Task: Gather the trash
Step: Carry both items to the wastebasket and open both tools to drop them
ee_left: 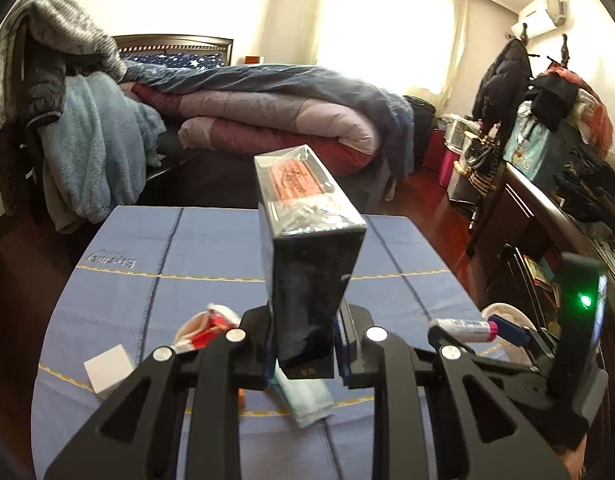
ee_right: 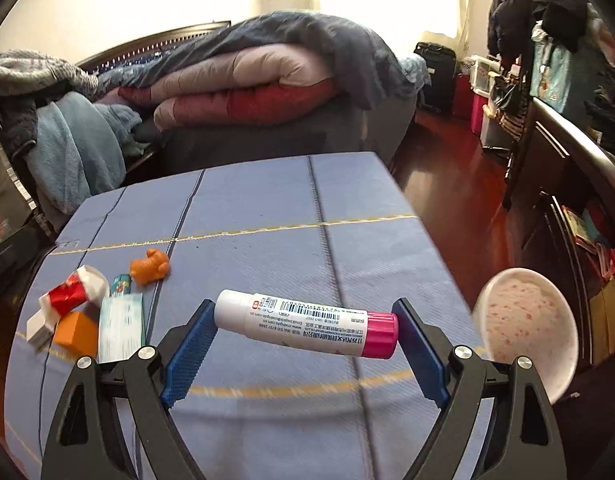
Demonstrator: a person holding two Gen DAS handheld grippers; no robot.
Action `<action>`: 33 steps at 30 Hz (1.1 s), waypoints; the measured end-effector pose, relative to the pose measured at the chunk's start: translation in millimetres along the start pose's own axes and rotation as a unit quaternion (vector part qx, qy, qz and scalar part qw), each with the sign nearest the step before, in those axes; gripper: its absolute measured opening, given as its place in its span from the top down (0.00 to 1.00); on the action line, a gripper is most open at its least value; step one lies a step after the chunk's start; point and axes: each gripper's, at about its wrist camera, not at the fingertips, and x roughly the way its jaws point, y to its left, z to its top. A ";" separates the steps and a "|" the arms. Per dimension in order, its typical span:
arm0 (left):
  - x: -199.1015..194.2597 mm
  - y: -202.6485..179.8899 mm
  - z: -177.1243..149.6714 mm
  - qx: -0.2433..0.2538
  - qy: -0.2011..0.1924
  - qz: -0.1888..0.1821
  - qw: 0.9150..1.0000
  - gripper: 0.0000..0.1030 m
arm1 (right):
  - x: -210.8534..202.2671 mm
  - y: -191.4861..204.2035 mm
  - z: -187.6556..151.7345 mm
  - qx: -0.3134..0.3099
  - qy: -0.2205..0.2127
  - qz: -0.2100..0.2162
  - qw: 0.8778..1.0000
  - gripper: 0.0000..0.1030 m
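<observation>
1. Black tall cardboard box (ee_left: 307, 264) stood pinched upright in the left gripper (ee_left: 305, 344), frame centre
2. White plastic tube with pink cap (ee_right: 307, 322) was clamped lengthwise by the right gripper (ee_right: 303, 340)
3. Judged mid-collection; next, carry both to the pink-speckled round bin (ee_right: 527, 320) at right
4. Wrappers at lower left were blurred

The left gripper (ee_left: 303, 344) is clamped on a dark box (ee_left: 311, 264) standing upright above the blue tablecloth (ee_left: 211, 248). Near the cloth's left edge lie a white card (ee_left: 107, 368) and a red-and-white wrapper (ee_left: 205, 330). At the right edge, the right gripper (ee_left: 463, 330) holds a white tube (ee_left: 463, 325) with a pink cap.
</observation>
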 end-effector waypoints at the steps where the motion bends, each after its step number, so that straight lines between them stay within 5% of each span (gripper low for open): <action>1: -1.5 -6.6 -0.1 0.004 -0.001 -0.004 1.000 0.77 | -4.8 -4.5 -2.2 0.002 -0.003 0.000 1.000 0.15; 16: 2.0 -116.3 -5.3 0.076 0.002 -0.088 0.993 0.77 | -63.3 -94.9 -39.5 0.048 -0.040 -0.047 0.997 0.15; 33: 49.3 -259.2 -24.5 0.186 0.029 -0.163 0.969 0.76 | -71.3 -222.6 -63.4 0.145 -0.056 -0.134 0.979 0.15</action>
